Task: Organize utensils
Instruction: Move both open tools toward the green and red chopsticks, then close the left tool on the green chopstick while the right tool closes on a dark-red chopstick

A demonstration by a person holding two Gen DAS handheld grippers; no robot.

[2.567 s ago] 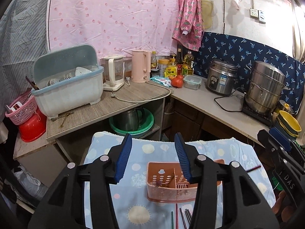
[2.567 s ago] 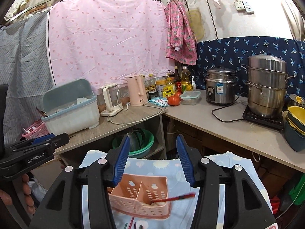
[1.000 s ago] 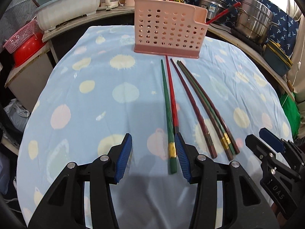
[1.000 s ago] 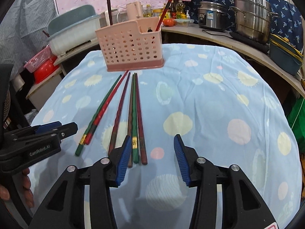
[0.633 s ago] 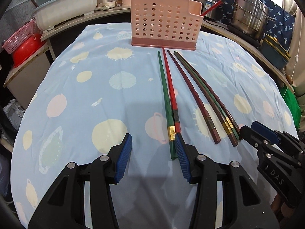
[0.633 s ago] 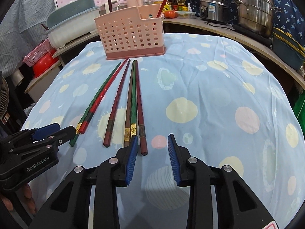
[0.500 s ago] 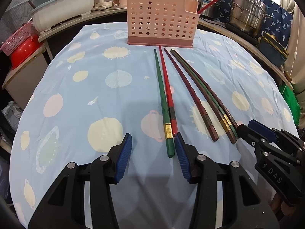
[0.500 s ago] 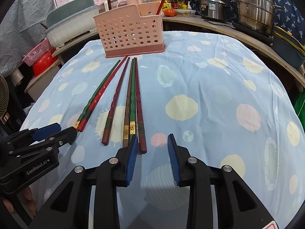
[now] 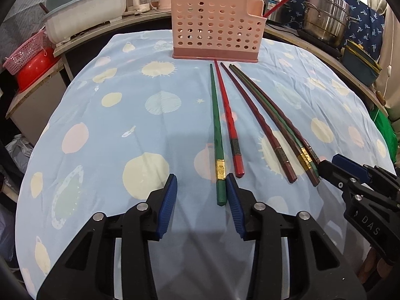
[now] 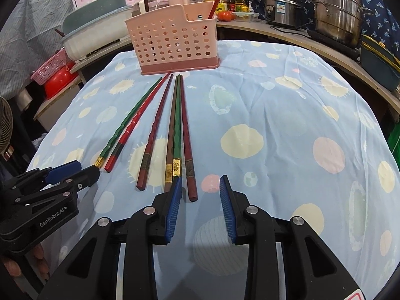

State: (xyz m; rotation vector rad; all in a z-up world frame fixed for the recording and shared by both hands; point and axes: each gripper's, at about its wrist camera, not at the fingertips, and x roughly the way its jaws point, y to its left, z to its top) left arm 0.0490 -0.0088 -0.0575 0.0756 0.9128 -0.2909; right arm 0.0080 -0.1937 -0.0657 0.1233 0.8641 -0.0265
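On the blue patterned tablecloth, in the left wrist view, 6 chopsticks fan out from the pink perforated holder toward the camera. The left gripper has just been closing; its jaws are still apart, the end of the green chopstick lying between them just beside the right pad, not pinched. A red chopstick lies next to it.

In the right wrist view, the right gripper has just been narrowing too, jaws parted, with the end of the dark red chopstick between them near the left pad, ungripped. 2 chopsticks stand in the holder.
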